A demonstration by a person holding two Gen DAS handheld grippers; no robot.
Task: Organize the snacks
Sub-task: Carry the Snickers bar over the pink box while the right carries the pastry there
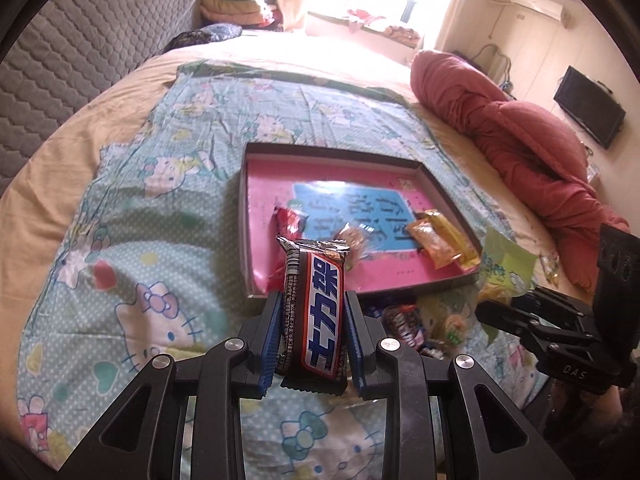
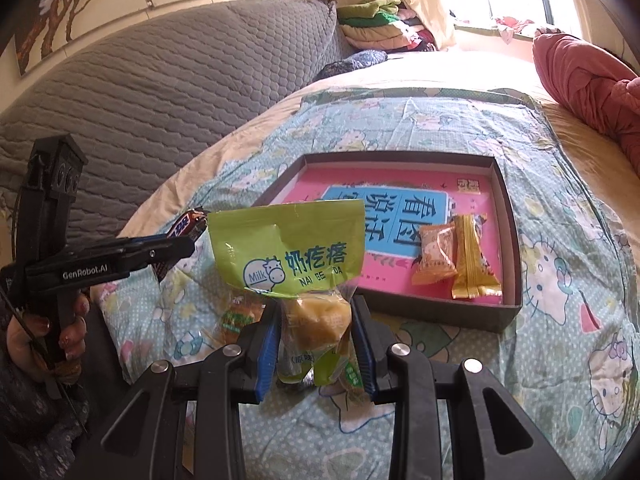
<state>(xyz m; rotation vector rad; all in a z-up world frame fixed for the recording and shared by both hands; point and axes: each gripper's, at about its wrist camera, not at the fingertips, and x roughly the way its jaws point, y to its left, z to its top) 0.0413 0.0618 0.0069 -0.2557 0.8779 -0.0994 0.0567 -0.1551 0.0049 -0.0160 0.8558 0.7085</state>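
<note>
My left gripper (image 1: 312,300) is shut on a brown chocolate bar (image 1: 316,312), held above the bed just before the near edge of a shallow box (image 1: 246,216) with a pink and blue bottom. The box holds a red wrapper (image 1: 289,220), a round snack (image 1: 354,240), and orange and yellow packets (image 1: 440,240). My right gripper (image 2: 316,308) is shut on a green milk-snack bag (image 2: 292,248), held left of the box (image 2: 510,240). The packets (image 2: 452,260) lie in its near right corner. The right gripper also shows in the left wrist view (image 1: 492,312).
Several loose snacks (image 1: 416,324) lie on the Hello Kitty sheet (image 1: 160,200) in front of the box. A red quilt (image 1: 540,148) is bundled at the right. A grey padded headboard (image 2: 160,92) and folded blankets (image 2: 376,20) stand behind.
</note>
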